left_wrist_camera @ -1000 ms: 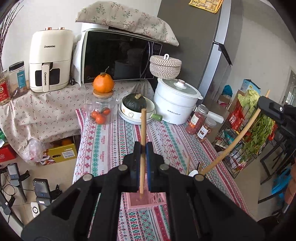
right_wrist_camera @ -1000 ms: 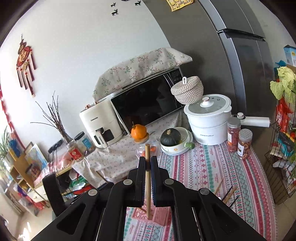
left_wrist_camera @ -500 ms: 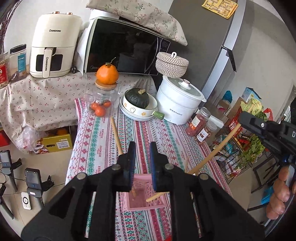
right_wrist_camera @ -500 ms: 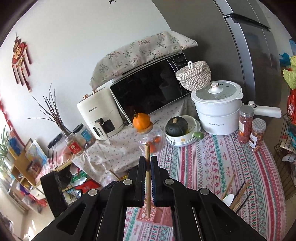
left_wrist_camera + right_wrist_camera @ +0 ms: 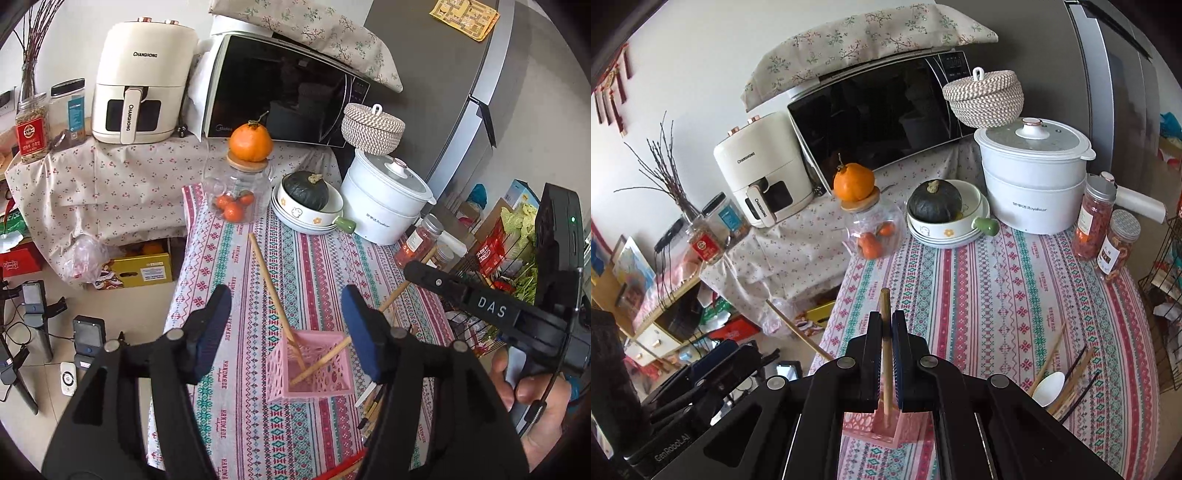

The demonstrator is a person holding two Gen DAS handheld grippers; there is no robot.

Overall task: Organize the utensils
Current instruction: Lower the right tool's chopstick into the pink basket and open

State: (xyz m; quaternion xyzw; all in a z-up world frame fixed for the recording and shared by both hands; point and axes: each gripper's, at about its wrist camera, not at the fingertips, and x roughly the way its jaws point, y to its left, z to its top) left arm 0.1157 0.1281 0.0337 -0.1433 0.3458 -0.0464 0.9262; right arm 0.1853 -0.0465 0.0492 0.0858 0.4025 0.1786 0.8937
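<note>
A pink lattice basket stands on the patterned tablecloth. A wooden chopstick leans in it, tilted toward the far left. My left gripper is open and empty above the basket. My right gripper is shut on a second wooden chopstick, whose lower end rests in the basket. That chopstick shows in the left wrist view, slanting up to the right gripper body. Loose chopsticks and a white spoon lie right of the basket.
A glass jar with an orange on its lid, stacked bowls holding a green squash, a white electric pot and two spice jars line the far table edge. A microwave and air fryer stand behind.
My left gripper has opened and let go of its chopstick, which now leans in the basket. My right gripper has lowered its chopstick into the basket and still holds it.
</note>
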